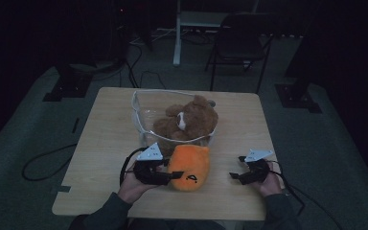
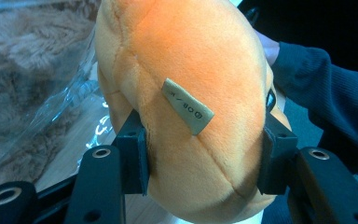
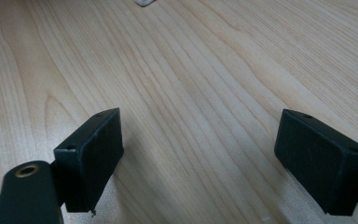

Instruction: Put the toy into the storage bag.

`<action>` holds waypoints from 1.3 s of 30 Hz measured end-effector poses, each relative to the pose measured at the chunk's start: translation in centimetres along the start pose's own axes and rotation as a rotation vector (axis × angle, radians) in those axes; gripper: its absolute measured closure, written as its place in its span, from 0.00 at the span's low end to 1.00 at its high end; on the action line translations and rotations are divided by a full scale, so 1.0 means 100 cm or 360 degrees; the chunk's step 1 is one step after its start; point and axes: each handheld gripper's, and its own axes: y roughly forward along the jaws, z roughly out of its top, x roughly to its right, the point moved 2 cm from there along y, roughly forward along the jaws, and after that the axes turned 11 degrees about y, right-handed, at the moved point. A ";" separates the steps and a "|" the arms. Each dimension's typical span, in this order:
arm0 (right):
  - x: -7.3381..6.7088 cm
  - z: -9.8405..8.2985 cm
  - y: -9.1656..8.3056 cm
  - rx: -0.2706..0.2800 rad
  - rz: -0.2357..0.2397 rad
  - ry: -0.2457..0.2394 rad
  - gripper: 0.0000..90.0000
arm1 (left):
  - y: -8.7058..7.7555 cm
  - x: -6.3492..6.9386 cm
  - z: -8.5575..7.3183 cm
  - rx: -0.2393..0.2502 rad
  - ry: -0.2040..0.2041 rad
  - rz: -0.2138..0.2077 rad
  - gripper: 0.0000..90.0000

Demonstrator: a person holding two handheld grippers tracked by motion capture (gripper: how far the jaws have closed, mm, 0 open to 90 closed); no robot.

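Left gripper is clamped on the soft orange plush toy, pads pressing into both flanks. In the left gripper view the plush bulges between the black jaws and its fabric dents under the pads; a small beige sewn-in label with printed characters sits on the facing side, roughly centred between the jaws. The toy is near the front of the light wood-grain table, a bit left of the table's middle in the high view, just in front of the clear plastic bag. Can't tell whether its underside rests on the tabletop or is clear of it.

Right gripper is released: jaws spread wide, nothing between them, bare wood grain below in the right gripper view. It sits near the front right of the table, well apart from the orange toy, held by the person's right hand. Left hand wraps the left gripper body; dark sleeve visible at the wrist.

Behind the orange toy: clear plastic bag with a white rim, mouth open, holding a brown fluffy stuffed animal with a white patch. The orange toy's far edge is touching or just beside the bag's front.

Farther off, past the table: dark folding chair and a white table leg on a dim floor.
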 end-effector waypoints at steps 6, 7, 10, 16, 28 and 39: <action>0.000 0.000 0.000 0.0000 0.0000 -0.0001 0.16 | -0.003 0.001 0.005 0.0014 0.0022 0.0003 0.53; 0.000 0.000 0.000 0.0000 0.0000 -0.0001 0.16 | -0.003 0.001 0.006 0.0016 0.0026 0.0005 0.53; 0.000 0.000 0.000 0.0000 0.0001 -0.0001 0.16 | -0.004 0.002 0.008 0.0017 0.0032 0.0009 0.53; 0.000 0.000 0.000 -0.0001 0.0001 -0.0001 0.16 | -0.008 0.003 0.012 0.0029 0.0051 0.0011 0.53; 0.000 0.000 0.000 -0.0002 0.0001 -0.0002 0.16 | -0.013 0.003 0.018 0.0060 0.0062 0.0015 0.53; 0.000 0.000 0.000 0.0000 0.0001 -0.0001 0.16 | -0.017 0.004 0.024 0.0084 0.0081 0.0019 0.53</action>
